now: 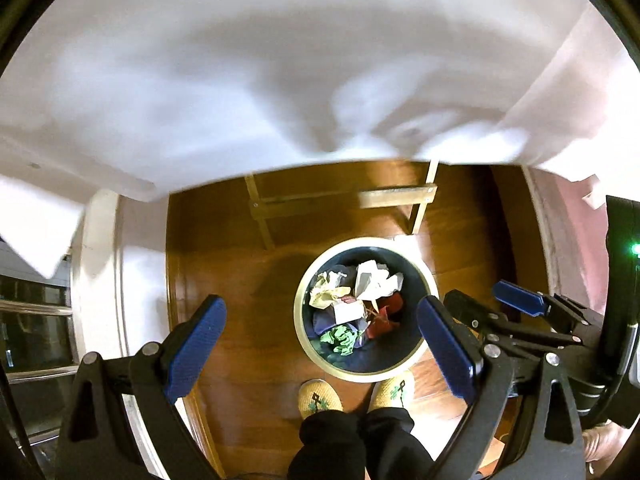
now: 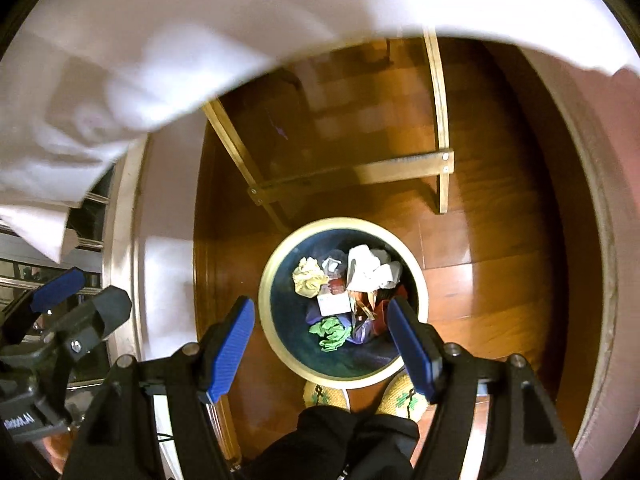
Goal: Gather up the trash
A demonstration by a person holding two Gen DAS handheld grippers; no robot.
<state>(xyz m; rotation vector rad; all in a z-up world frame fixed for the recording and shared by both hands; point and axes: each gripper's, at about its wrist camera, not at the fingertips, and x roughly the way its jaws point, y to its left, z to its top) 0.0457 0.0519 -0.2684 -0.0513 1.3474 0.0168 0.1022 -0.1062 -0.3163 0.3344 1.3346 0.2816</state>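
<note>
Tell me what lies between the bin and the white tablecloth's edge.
Bare wood floor and the table's wooden frame lie between bin and tablecloth, clearest in the right wrist view.

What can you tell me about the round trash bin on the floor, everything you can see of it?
The trash bin is round, with a pale cream rim and a dark blue-black inside. It stands upright on the brown wooden floor, below a cloth-covered table, just ahead of the person's yellow slippers. It holds crumpled white paper, a yellowish wad, green wrapping, a small white box and red scraps. Both grippers hover above it, open and empty.
</note>
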